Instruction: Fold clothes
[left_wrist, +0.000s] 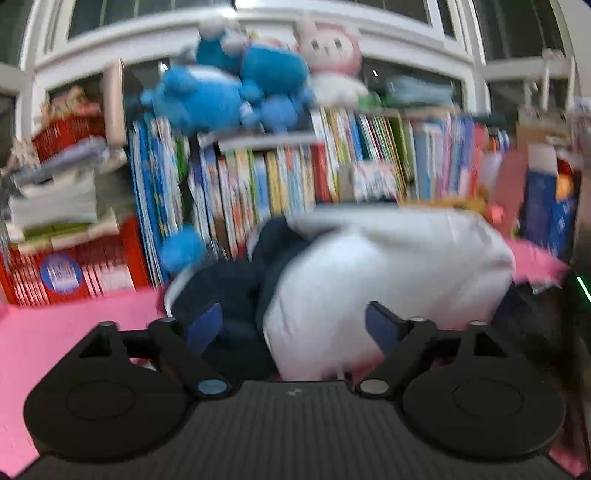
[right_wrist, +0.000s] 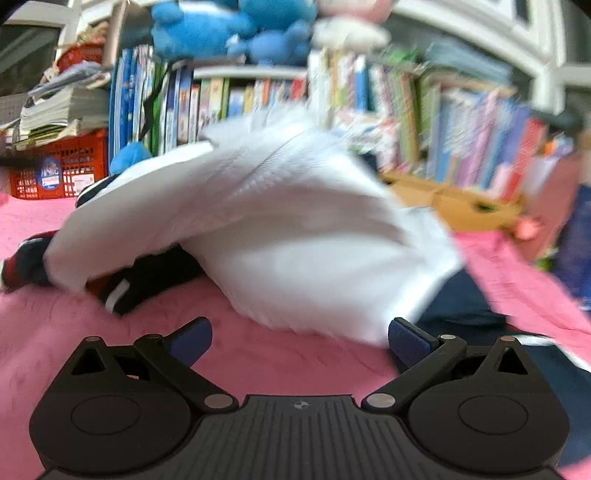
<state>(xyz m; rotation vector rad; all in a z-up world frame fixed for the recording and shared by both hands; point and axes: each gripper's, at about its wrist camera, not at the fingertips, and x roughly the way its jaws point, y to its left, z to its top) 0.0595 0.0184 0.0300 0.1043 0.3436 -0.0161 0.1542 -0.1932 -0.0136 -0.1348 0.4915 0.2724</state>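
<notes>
A white and navy garment (left_wrist: 369, 266) lies bunched on the pink bed cover (left_wrist: 55, 332). My left gripper (left_wrist: 293, 325) is open, its blue pads on either side of the cloth, not closed on it. In the right wrist view the white part of the garment (right_wrist: 277, 229) is humped up, with navy cloth (right_wrist: 458, 295) under it and a striped navy cuff (right_wrist: 118, 291) at the left. My right gripper (right_wrist: 299, 341) is open and empty just in front of the white hem, over the pink cover (right_wrist: 258, 354).
A bookshelf full of books (left_wrist: 295, 173) stands right behind the bed. Blue plush toys (left_wrist: 229, 85) and a pink rabbit toy (left_wrist: 332, 55) sit on top. A red crate (right_wrist: 70, 166) with stacked papers is at the left. A cardboard box (right_wrist: 461, 206) is at the right.
</notes>
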